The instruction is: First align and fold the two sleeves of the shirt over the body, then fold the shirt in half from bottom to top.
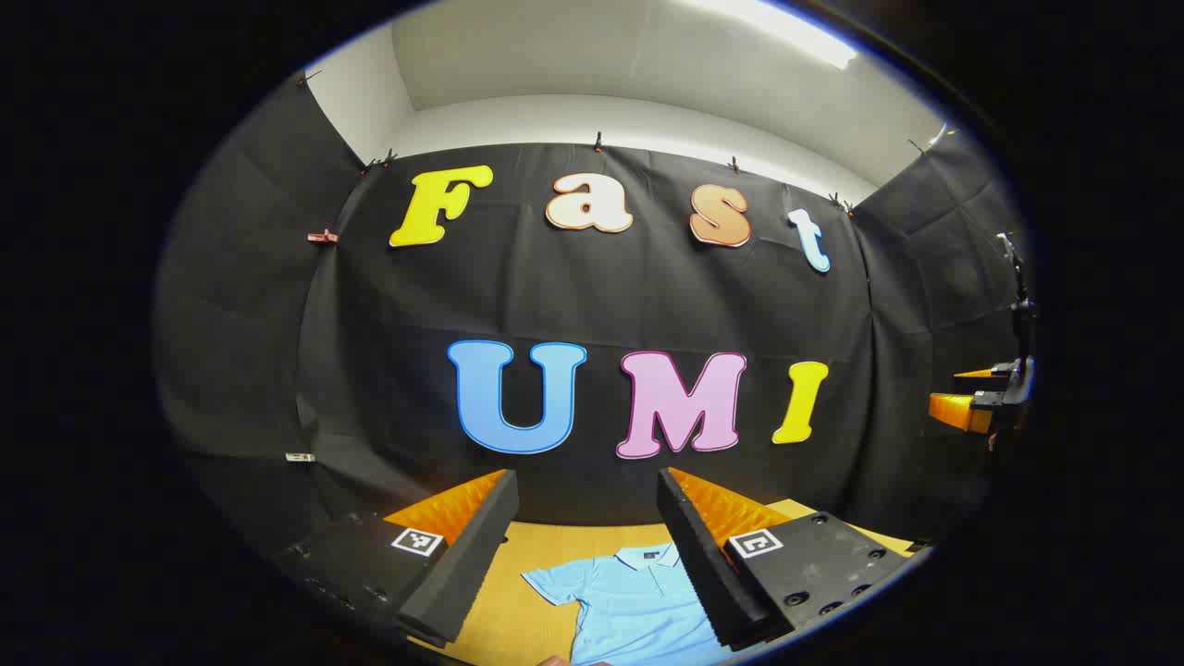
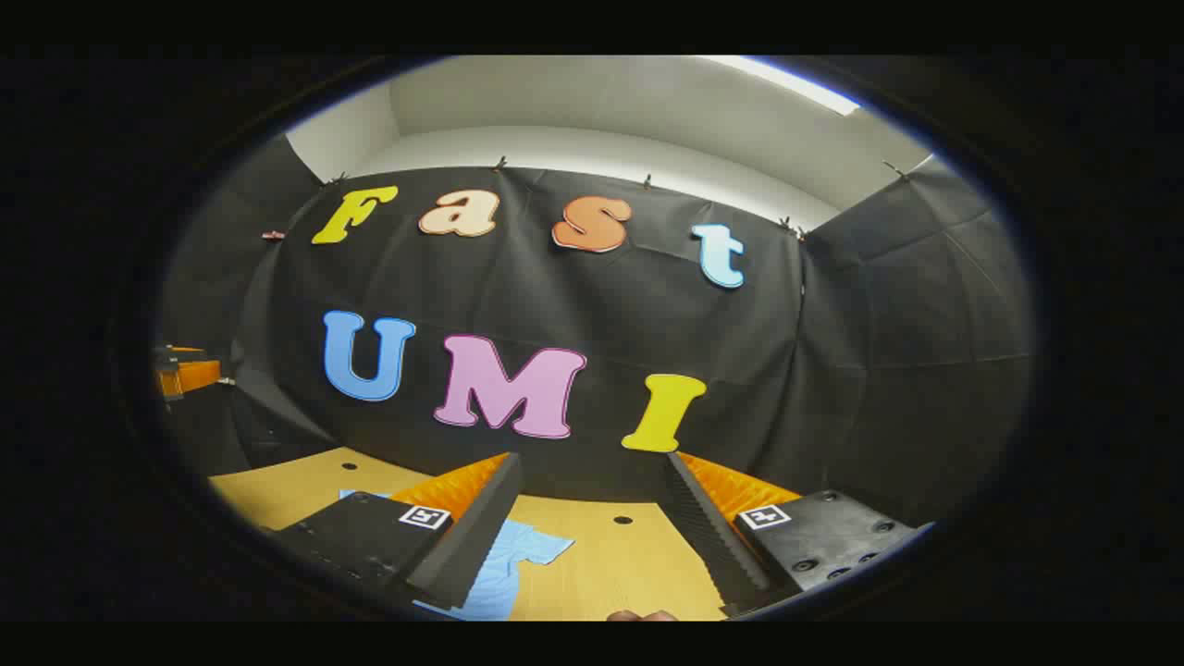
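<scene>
A light blue polo shirt (image 1: pixel 629 606) lies flat on the wooden table (image 1: pixel 536 550), collar toward the far wall, one short sleeve spread to the left. My left gripper (image 1: pixel 585 541) hovers above it, open, with nothing between its fingers. In the right gripper view the shirt's other sleeve (image 2: pixel 523 550) lies on the table (image 2: pixel 610 555), partly hidden behind the left finger. My right gripper (image 2: pixel 592 523) is open too and holds nothing. The right gripper (image 1: pixel 980 402) also shows at the far right edge of the left gripper view, raised in the air.
Black cloth walls close the booth behind and at both sides of the table. A small dark hole (image 2: pixel 622 520) marks the tabletop beyond the sleeve. The left gripper (image 2: pixel 185 370) shows at the left edge of the right gripper view.
</scene>
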A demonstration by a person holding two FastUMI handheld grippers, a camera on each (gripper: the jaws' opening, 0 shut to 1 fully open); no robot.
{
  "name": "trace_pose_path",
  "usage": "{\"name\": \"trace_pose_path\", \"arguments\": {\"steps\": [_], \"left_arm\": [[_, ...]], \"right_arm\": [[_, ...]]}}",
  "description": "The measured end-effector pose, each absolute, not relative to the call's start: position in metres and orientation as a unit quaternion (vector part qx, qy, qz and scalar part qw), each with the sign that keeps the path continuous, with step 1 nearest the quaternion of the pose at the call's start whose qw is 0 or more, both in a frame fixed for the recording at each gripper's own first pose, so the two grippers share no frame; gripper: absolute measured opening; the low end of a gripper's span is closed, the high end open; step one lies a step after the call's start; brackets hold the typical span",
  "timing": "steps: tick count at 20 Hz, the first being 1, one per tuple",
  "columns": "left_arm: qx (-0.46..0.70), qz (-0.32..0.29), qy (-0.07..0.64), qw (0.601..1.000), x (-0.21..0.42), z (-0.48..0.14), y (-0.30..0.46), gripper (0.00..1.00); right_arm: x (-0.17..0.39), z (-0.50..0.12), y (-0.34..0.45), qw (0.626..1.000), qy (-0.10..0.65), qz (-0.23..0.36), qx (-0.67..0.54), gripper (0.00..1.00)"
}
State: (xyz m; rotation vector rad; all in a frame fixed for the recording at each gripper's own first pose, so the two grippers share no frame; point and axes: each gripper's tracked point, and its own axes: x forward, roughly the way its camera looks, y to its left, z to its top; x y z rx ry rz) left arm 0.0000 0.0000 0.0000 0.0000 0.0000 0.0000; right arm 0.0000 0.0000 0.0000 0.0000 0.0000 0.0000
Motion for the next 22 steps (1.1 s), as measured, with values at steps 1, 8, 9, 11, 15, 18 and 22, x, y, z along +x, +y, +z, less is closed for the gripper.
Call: {"name": "trace_pose_path", "arguments": {"steps": [1, 8, 9, 11, 15, 18, 22], "left_arm": [[-0.001, 0.0, 0.001, 1.0, -0.001, -0.002, 0.002, 0.96], [-0.007, 0.002, -0.01, 1.0, -0.004, 0.002, 0.01, 0.96], [-0.007, 0.002, -0.01, 1.0, -0.004, 0.002, 0.01, 0.96], [-0.005, 0.002, -0.01, 1.0, -0.006, 0.002, 0.011, 0.96], [-0.006, 0.006, -0.006, 1.0, -0.005, 0.0, 0.013, 0.96], [-0.016, 0.014, 0.003, 1.0, -0.003, -0.006, 0.02, 0.96], [-0.023, 0.013, 0.006, 1.0, 0.0, -0.009, 0.029, 0.96]], "right_arm": [[0.001, 0.002, 0.001, 1.0, -0.001, 0.0, -0.001, 0.97], [0.006, 0.016, 0.012, 1.0, -0.016, 0.007, -0.005, 0.99], [0.006, 0.016, 0.014, 1.0, -0.016, 0.008, -0.004, 0.99], [0.006, 0.014, 0.018, 1.0, -0.014, 0.01, -0.003, 0.97], [0.009, 0.009, 0.023, 1.0, -0.009, 0.014, -0.003, 0.97], [0.013, 0.004, 0.022, 1.0, -0.002, 0.013, 0.005, 0.95], [0.03, -0.01, 0.019, 1.0, 0.017, 0.013, 0.018, 0.97]]}}
